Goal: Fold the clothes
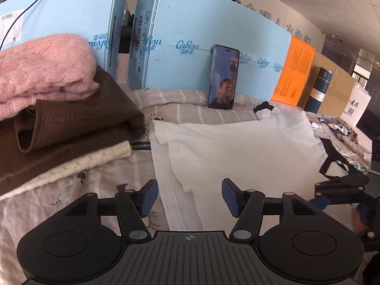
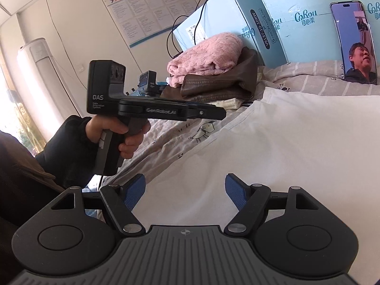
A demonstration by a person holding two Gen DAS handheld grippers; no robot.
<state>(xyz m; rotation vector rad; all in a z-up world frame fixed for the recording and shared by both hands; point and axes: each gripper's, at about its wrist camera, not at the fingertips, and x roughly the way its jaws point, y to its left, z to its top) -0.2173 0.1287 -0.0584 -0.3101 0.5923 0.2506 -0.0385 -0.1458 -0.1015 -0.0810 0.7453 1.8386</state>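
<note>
Blue boxes (image 1: pixel 213 30) wall off the far side of your bed sheet (image 1: pixel 185 109), with a phone (image 1: pixel 223 76) propped against them at 12 o'clock. Your white shirt (image 1: pixel 237 147) lies spread on the sheet, straight ahead of both grippers, its left edge already doubled over in a long band. Your left gripper (image 1: pixel 190 198) hangs just above that near-left edge with its jaws apart and nothing between them; your right gripper (image 2: pixel 185 191) hovers over the shirt's near part, jaws likewise apart and empty. At 9 to 10 o'clock in the left view sits the finished pile (image 1: pixel 59 109): pink knit on top, brown garments under it, something cream at the bottom. The risk from here is the pinch: go in shallow and you catch only the top layer, so the folded band peels open when you lift. Bite too deep and you drag the sheet up with it. Swing wide to the left and you could knock the pile.
</note>
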